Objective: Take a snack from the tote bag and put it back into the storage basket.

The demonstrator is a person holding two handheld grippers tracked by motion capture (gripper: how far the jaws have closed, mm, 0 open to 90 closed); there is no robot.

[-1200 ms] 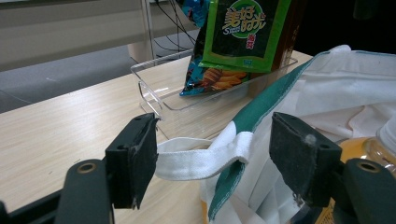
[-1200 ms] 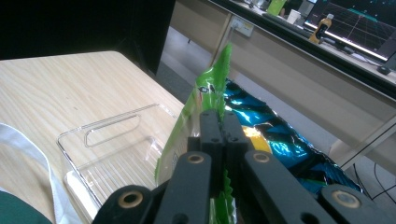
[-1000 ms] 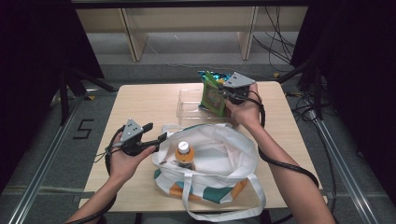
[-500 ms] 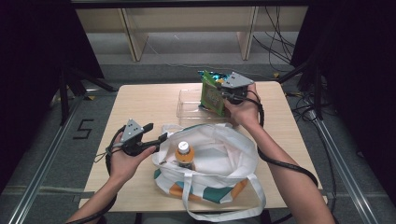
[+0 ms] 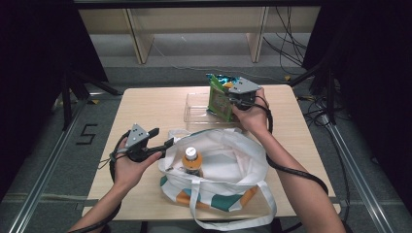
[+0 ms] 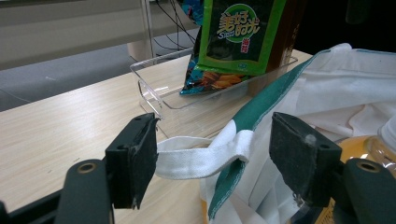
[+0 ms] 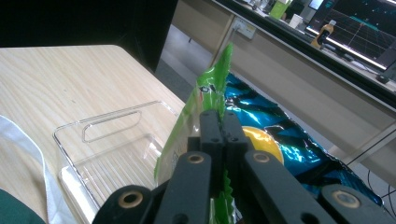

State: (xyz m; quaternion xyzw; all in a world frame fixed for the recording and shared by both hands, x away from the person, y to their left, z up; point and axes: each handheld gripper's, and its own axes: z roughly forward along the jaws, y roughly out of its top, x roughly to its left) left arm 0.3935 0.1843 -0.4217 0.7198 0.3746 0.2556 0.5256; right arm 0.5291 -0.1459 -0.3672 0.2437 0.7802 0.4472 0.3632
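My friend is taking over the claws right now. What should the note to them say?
Left claw: open, with the white bag's handle strap between its jaws, not pinched.
Right claw: shut on the top edge of the green snack packet, held upright with its bottom in the clear tray. A blue packet sits right behind it.
White tote bag: on the table's near side, an orange-drink bottle standing inside.
Done: green packet gripped.
Left, probably: hold the bag open and move the packets in.

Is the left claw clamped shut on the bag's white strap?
No: in the left gripper view the left claw stands open, with the white strap lying loosely between its pads.
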